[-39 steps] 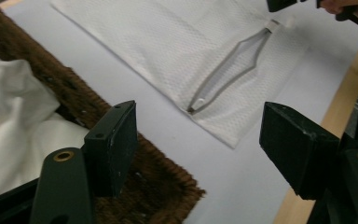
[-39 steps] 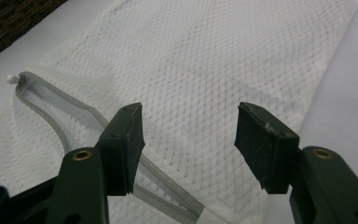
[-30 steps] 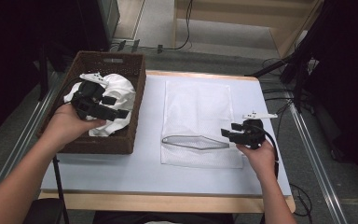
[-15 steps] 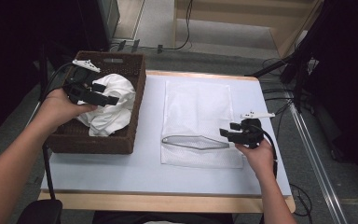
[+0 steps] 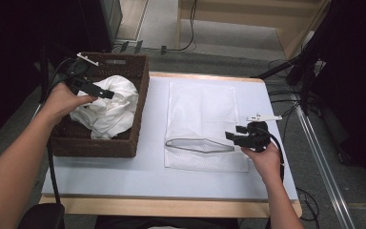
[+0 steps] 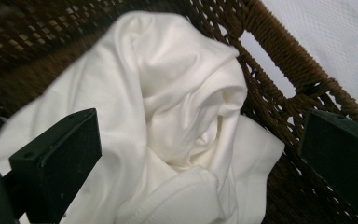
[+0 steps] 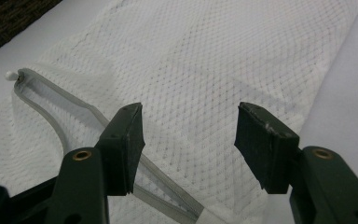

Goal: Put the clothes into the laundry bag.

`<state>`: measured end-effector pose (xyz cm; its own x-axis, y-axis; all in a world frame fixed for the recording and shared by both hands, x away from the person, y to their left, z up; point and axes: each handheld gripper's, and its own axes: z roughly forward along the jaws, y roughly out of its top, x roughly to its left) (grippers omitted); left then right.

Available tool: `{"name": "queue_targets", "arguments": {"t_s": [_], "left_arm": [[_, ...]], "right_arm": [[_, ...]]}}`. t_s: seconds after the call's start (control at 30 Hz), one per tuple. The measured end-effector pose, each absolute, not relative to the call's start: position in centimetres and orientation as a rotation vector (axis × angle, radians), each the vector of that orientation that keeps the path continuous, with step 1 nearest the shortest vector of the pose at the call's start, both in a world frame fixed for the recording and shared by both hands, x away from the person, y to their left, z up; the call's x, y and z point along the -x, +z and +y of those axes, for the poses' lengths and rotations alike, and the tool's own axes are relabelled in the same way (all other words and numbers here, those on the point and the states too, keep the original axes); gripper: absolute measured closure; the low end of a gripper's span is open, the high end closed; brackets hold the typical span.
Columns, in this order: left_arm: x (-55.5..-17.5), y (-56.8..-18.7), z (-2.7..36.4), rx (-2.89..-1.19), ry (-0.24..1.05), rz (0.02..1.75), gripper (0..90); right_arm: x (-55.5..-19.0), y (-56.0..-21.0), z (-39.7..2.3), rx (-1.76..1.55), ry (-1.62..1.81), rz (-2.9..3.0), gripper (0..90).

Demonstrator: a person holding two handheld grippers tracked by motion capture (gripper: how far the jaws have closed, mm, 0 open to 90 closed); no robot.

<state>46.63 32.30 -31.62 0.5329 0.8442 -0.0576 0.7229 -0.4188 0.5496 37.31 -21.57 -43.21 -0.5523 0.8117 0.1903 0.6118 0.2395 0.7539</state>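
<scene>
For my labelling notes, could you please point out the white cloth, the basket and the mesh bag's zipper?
White cloth (image 5: 109,107): high view, middle of the crumpled heap.
Basket (image 5: 140,102): high view, right-hand woven wall.
Zipper (image 5: 198,145): high view, middle of the grey open loop on the mesh bag.

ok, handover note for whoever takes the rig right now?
Left gripper: over the wicker basket, jaws have just been opening, wide apart above the white garment, not gripping it.
Right gripper: open, hovering at the right end of the mesh laundry bag's zipper opening.
Done: bag flat on the table, unzipped.
Left: grab the garment, put it in the bag, zip.
</scene>
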Motion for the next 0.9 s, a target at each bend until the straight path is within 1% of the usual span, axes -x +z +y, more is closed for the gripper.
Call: {"name": "queue_targets", "arguments": {"t_s": [0.17,0.33,0.43,0.5,0.53,0.6,0.73,0.9], "left_arm": [[-48.3,-33.5,33.0,-2.288,0.371,1.282,0.0],[-49.5,-35.3,32.8,-2.327,0.363,1.289,0.0],[-50.1,-36.6,32.8,-2.364,0.343,1.311,0.0],[-50.3,-37.3,32.9,-2.354,0.283,1.309,0.0],[-50.3,-37.6,32.8,-2.363,0.267,1.303,0.0],[-50.3,-38.5,32.4,-2.399,0.19,1.291,0.0],[-49.7,-39.3,31.3,-2.455,0.203,1.237,0.0],[-48.7,-39.6,30.6,-2.435,0.197,1.193,0.0]], "right_arm": [[-37.2,-43.2,-21.6,-1.337,1.206,2.273,43.4],[-37.2,-43.3,-21.7,-1.33,1.206,2.279,43.7],[-37.2,-43.3,-21.6,-1.322,1.206,2.287,43.6],[-37.1,-43.3,-21.6,-1.321,1.197,2.293,43.7],[-37.1,-43.4,-21.6,-1.315,1.195,2.294,43.7],[-37.1,-43.4,-21.5,-1.314,1.194,2.299,43.7],[-37.1,-43.5,-21.4,-1.309,1.19,2.305,43.7],[-37.1,-43.5,-21.2,-1.305,1.182,2.313,43.7]]}}
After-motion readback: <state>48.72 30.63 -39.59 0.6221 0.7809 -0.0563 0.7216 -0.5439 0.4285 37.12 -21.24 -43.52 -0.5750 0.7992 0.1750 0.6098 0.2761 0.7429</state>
